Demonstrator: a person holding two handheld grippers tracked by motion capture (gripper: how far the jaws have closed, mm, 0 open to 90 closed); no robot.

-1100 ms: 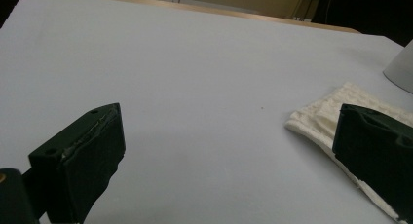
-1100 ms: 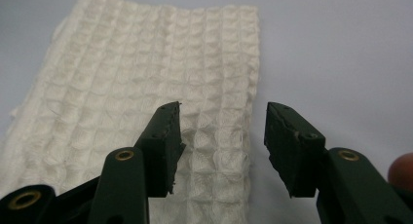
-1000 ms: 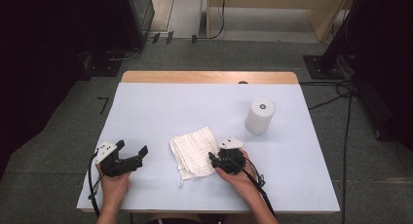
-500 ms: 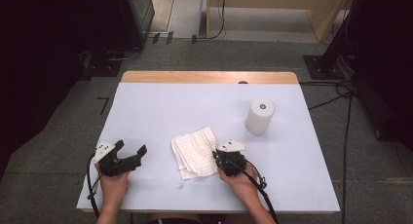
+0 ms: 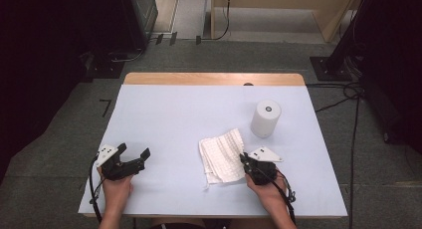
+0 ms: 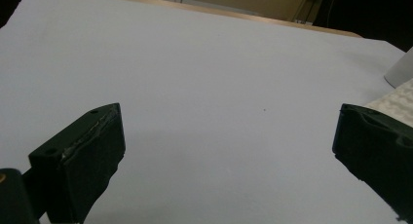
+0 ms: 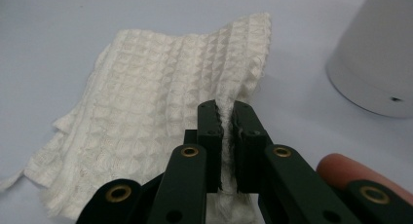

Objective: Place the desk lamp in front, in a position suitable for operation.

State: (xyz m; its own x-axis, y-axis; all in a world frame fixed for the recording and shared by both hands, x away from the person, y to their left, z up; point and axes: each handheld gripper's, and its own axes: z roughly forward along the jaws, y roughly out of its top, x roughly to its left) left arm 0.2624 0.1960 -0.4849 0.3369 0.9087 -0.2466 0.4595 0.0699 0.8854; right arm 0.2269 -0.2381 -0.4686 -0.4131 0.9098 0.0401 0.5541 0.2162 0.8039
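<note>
While the right gripper (image 7: 227, 118) pinches the cloth (image 5: 222, 155) edge near the tabletop's (image 5: 189, 114) front-right, left gripper (image 5: 133, 157) waits spread; next likely lift and unfold, keeping pinch firm.

I can read no text, label, brand, number or sign from my seat. The white cylinder (image 5: 265, 118) has a plain side and just a small dark dot on its top, the waffle cloth (image 5: 224, 155) shows weave and nothing printed, and the table (image 5: 174, 119) is unmarked.
</note>
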